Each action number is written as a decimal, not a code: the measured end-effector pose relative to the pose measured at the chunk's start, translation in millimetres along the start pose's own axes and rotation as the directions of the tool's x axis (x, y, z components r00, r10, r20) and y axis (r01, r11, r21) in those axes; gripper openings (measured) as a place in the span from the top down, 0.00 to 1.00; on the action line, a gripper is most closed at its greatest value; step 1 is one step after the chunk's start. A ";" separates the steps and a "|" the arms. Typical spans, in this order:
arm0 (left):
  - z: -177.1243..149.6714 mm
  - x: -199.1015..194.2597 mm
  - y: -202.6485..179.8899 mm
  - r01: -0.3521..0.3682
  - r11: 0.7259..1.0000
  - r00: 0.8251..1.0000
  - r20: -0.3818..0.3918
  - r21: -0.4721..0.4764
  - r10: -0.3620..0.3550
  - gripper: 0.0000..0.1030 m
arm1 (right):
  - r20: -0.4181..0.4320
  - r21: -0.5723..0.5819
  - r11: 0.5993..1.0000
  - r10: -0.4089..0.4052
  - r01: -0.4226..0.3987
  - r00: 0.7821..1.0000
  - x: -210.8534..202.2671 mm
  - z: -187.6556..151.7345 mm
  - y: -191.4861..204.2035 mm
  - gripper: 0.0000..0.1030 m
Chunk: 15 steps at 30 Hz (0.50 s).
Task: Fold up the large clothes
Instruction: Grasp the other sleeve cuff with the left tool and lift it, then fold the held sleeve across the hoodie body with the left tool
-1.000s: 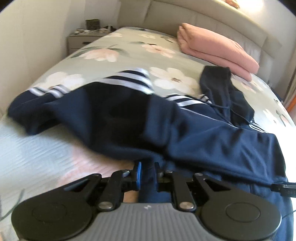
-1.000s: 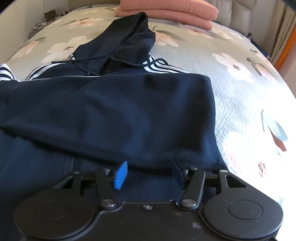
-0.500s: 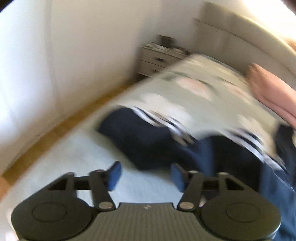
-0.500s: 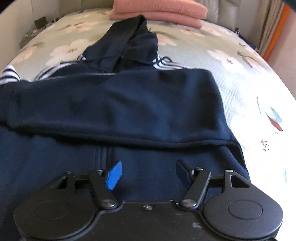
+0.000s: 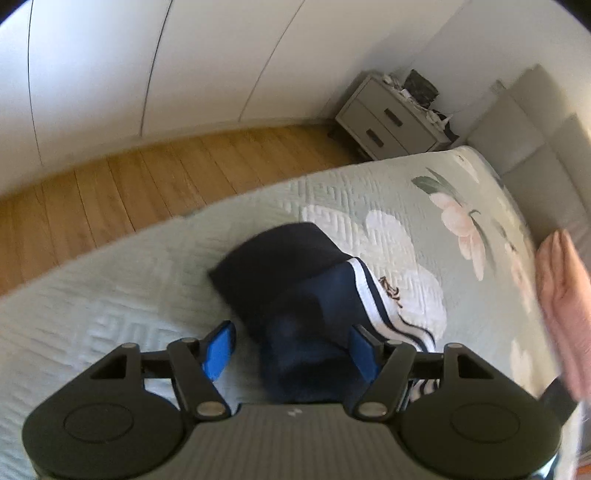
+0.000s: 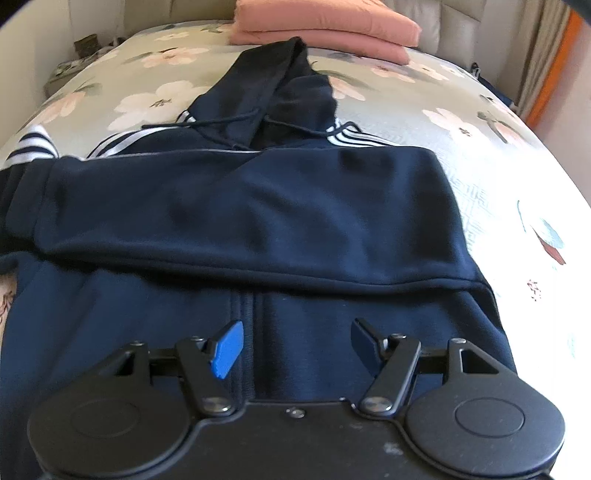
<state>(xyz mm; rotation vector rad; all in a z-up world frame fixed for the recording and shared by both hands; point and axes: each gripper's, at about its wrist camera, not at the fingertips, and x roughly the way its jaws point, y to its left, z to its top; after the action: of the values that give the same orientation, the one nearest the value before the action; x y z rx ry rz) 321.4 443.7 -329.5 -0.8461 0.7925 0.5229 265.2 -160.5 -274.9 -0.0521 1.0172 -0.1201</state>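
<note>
Navy fleece fills our right view: the hoodie (image 6: pixel 258 221) lies flat on the bed (image 6: pixel 498 155), one sleeve folded across its body, just ahead of our right claw (image 6: pixel 295 345), spread wide and holding nothing. Our left claw (image 5: pixel 291 349), also spread, hovers with the striped sleeve cuff (image 5: pixel 295 266) between its fingers. Only the left view shows the nightstand (image 5: pixel 391 118) and wood floor (image 5: pixel 110 192).

floral bed (image 6: pixel 461 177), navy hoodie (image 6: pixel 258 214), pink blanket (image 6: pixel 325 29)
</note>
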 end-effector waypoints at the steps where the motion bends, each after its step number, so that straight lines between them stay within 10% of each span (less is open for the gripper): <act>1: 0.5 1.9 -1.4 -0.003 1.000 1.000 0.011 0.002 0.003 0.35 | -0.005 0.001 1.000 0.005 -0.005 1.000 2.0 0.3 0.2 0.24; 2: 1.4 3.4 -4.5 -0.014 1.000 1.000 0.024 0.009 0.014 0.40 | -0.010 0.003 1.000 0.008 -0.008 1.000 3.2 0.4 0.6 0.24; 4: 4.0 8.2 -9.9 -0.038 0.998 0.999 0.022 0.040 0.038 0.85 | -0.019 0.007 1.000 0.008 -0.008 1.000 5.4 2.3 0.0 0.24; 11: 10.9 -28.8 -19.2 -0.065 0.989 0.992 0.112 0.133 0.050 0.91 | 0.007 0.014 1.000 0.006 -0.006 1.000 -0.5 6.7 -11.2 0.24; 15: 41.0 -77.7 -11.5 -0.190 0.974 0.947 0.286 0.123 0.149 0.91 | 0.004 0.045 0.999 0.003 -0.003 1.000 -4.9 2.4 -27.7 0.24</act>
<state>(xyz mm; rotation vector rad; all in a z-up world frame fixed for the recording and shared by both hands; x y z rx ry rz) 298.7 462.9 -246.0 -0.5538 0.6418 0.7088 262.6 -187.5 -266.8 -0.0098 1.0099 -0.1403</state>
